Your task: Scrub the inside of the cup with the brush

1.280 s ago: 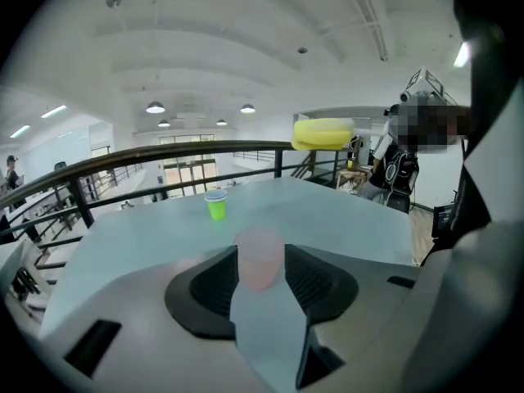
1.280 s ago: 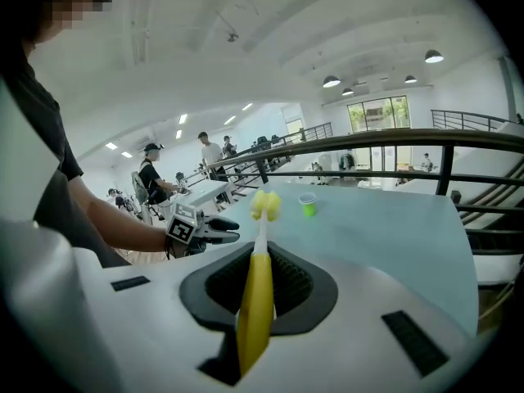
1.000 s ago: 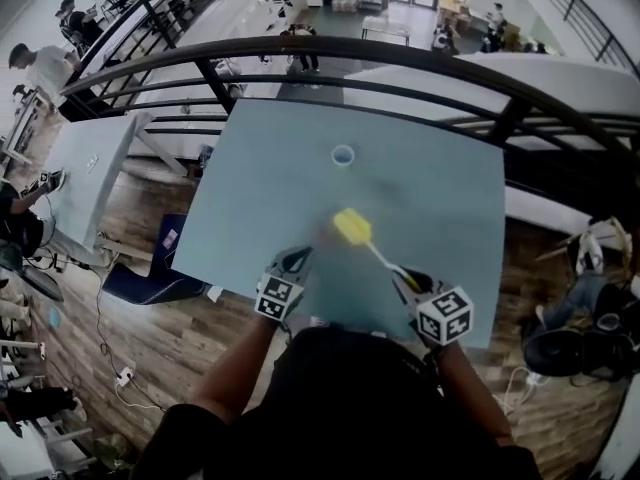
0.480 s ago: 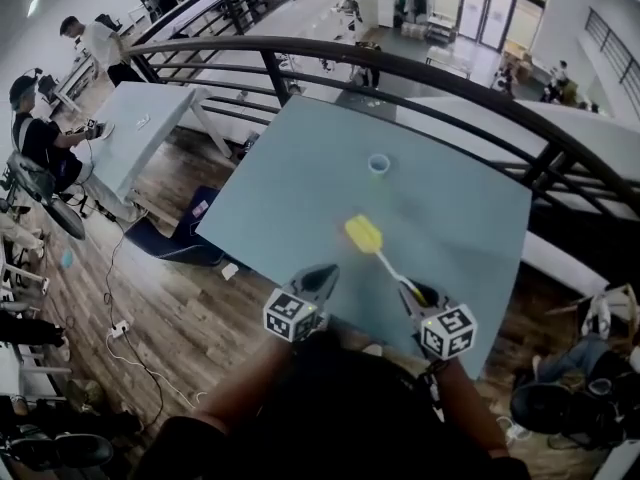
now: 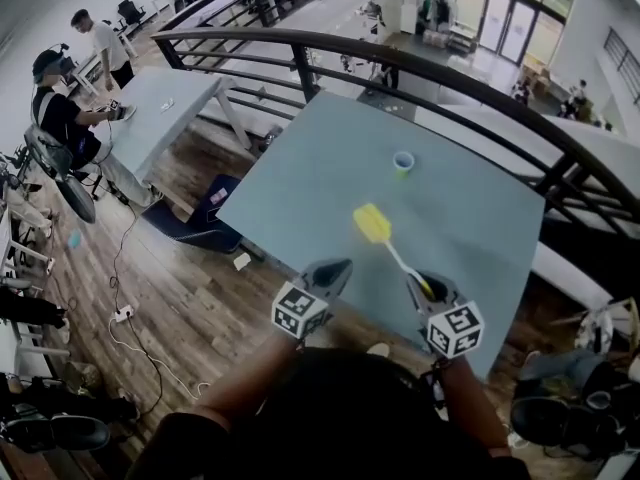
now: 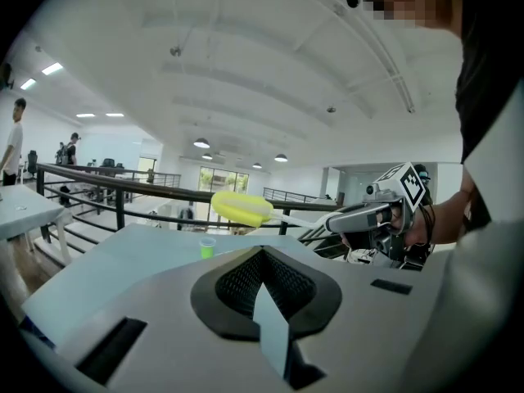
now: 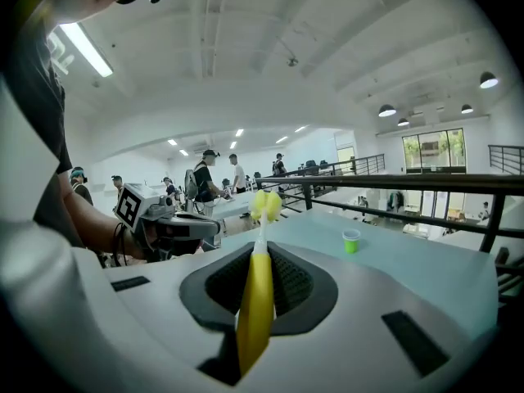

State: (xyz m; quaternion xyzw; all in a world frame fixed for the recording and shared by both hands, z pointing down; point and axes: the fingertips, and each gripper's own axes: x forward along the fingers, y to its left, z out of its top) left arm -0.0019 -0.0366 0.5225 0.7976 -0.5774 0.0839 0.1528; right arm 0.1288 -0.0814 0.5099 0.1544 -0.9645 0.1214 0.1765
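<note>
near edge of worktop [image 5: 290, 183]: l claw [image 5: 333, 268] pressed together, empty. r claw [image 5: 424, 286] beside it, pinching brush [image 5: 374, 225] by the yellow handle, head out over mid worktop. bare surface all round. cup [image 5: 403, 161] upright, well apart, nr far edge; railing [image 7: 393, 181] beyond.

The right gripper [image 7: 260, 256] has its jaws closed on the yellow handle of a brush [image 7: 255, 305], whose white neck and pale yellow head rise straight ahead of the jaws. Ahead and right of the brush head, well apart from it, a small green cup [image 7: 351, 241] stands upright on a pale blue table [image 7: 426, 260]. Left of the brush, a hand holds the left gripper [image 7: 209, 224].
</note>
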